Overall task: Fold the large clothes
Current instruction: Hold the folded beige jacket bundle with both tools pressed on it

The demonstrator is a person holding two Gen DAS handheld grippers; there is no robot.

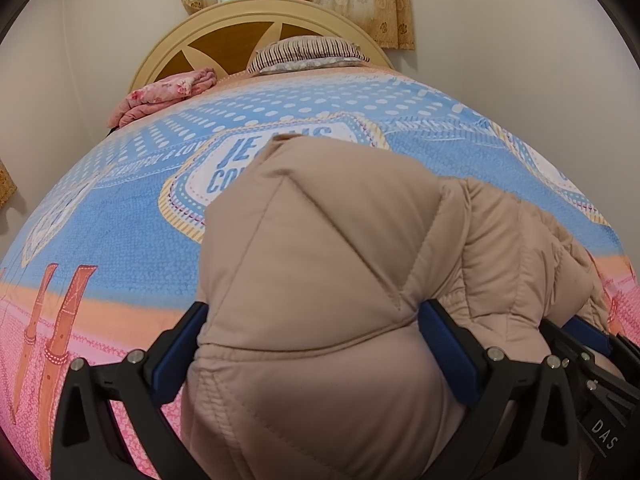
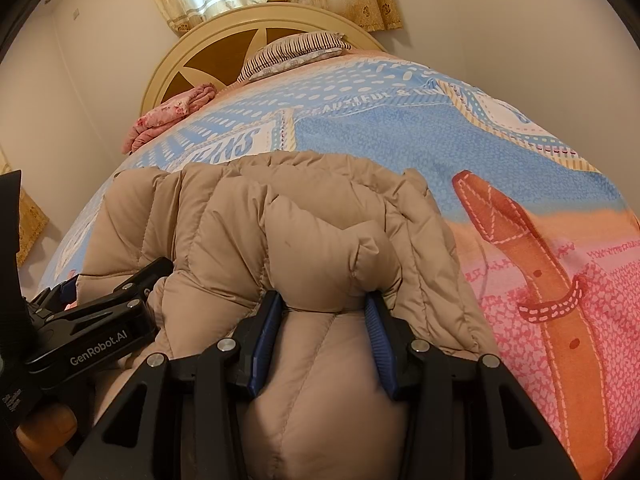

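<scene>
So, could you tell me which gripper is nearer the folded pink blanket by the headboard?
Left. The left gripper grips the beige jacket on the pink blanket's side of the bed; the right gripper grips it further right.

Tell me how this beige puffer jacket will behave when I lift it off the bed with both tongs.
The puffer jacket likely lifts floppy: its quilted panels already buckle at the right tongs. Probably light for its bulk, given the puffy fill bulging between the left tongs. The smooth shell may slip, so unpinched parts could sag towards the bedspread.
</scene>
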